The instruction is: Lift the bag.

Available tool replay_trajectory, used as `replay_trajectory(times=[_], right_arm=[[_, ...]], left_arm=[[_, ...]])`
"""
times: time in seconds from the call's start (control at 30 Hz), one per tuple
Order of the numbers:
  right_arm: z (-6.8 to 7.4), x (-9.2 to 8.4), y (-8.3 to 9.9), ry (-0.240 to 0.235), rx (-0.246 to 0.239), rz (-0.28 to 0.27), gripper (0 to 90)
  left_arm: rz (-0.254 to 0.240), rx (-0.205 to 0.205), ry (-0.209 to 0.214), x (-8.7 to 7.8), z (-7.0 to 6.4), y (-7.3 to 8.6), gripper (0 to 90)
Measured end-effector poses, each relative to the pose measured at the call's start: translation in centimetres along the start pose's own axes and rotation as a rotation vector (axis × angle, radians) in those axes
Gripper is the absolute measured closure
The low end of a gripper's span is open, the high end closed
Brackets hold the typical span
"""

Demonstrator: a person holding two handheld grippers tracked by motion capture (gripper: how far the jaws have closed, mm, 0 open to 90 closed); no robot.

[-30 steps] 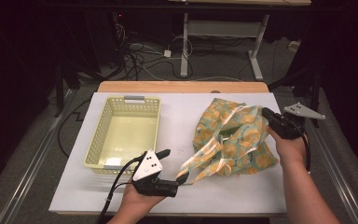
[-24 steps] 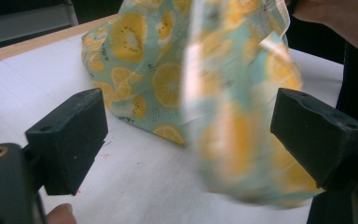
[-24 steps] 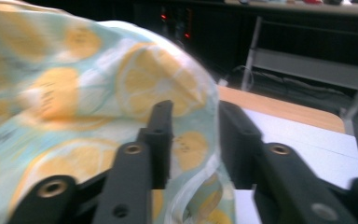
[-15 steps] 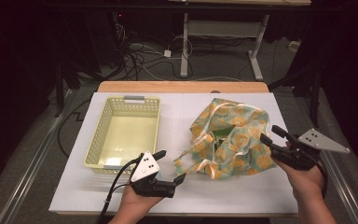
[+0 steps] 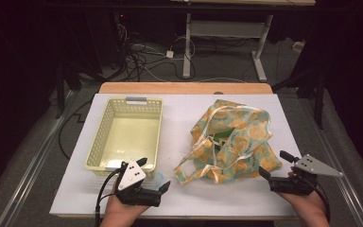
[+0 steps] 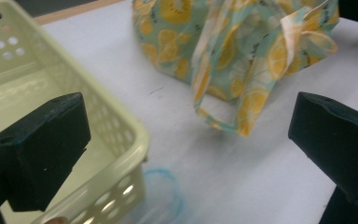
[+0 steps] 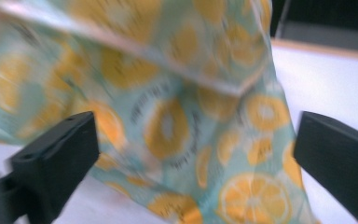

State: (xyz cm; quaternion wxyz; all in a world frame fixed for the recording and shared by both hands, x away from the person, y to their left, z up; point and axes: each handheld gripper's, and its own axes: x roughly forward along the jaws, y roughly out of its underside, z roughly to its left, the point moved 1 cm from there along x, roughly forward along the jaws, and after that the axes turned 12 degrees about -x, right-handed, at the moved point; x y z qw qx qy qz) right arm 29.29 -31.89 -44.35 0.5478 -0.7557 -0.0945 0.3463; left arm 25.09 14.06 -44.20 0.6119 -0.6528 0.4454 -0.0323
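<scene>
Here the fingers of the right gripper [image 5: 274, 166] stand wide apart with nothing between them; they have just been opening, and they point at the right side of the lemon-print bag [image 5: 231, 142] from just beside it, near the counter's [image 5: 179, 109] front right corner. In the right gripper view the bag's [image 7: 177, 116] teal and yellow cloth rises close ahead of the two black fingers [image 7: 56, 154], which do not touch it. The left gripper's [image 5: 155, 175] fingers have also just been opening and stand wide, empty, at the front edge of the counter, beside the front right corner of the pale yellow basket [image 5: 108, 127]. In the left gripper view one finger [image 6: 42, 149] lies over the basket's [image 6: 116, 135] rim and the bag's looped handle [image 6: 223, 119] droops onto the white counter [image 6: 261, 177] ahead. The bag sits crumpled at the counter's right middle, apart from the basket at the left.
</scene>
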Motion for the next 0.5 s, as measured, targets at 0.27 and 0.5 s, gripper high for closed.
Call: replay_trajectory(times=[0.27,0.5], right_arm=[[-0.2,1.3,1.8,0.04,0.011,0.075,0.1],[-0.1,0.9,2.2,0.045,0.006,0.077,0.1]], left_arm=[[-0.01,-0.059,-0.027,-0.5,1.0,0.8,0.0],[-0.01,-0.044,-0.02,-0.4,-0.2,1.1,0.0]])
